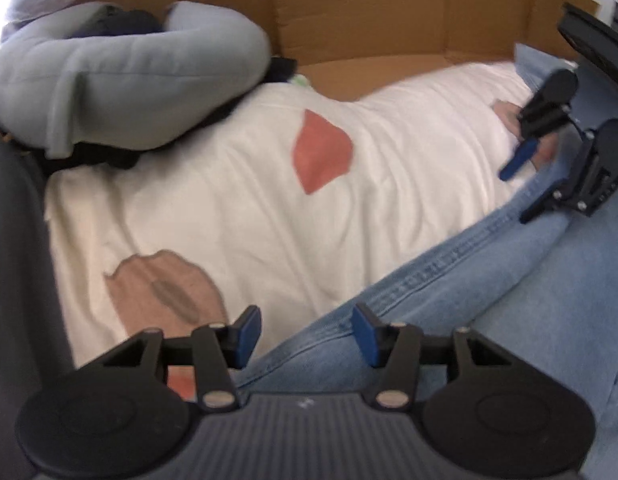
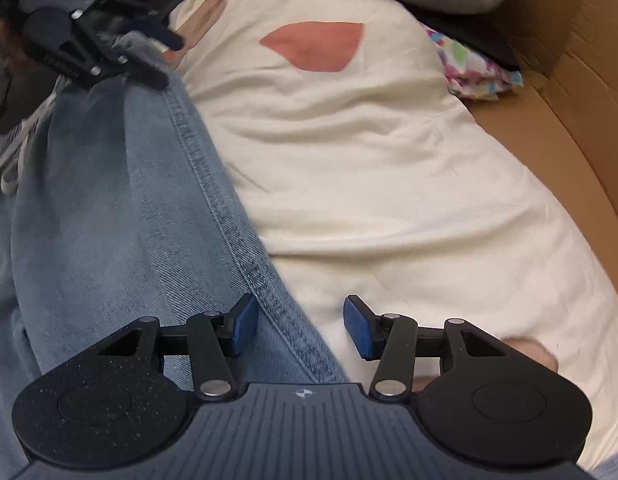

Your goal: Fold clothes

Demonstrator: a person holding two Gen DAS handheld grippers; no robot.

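Light's soft and even in both views, no hard glare, fairly bright on the cream cloth. In your left wrist view there's a blown-out white patch at 10 o'clock and more at 2 o'clock, so daylight likely from behind there. Motion blur smears both pics, worst on the denim at 9 o'clock in the right wrist view. Fisheye bends the cardboard wall at 12; corners vignette dark.
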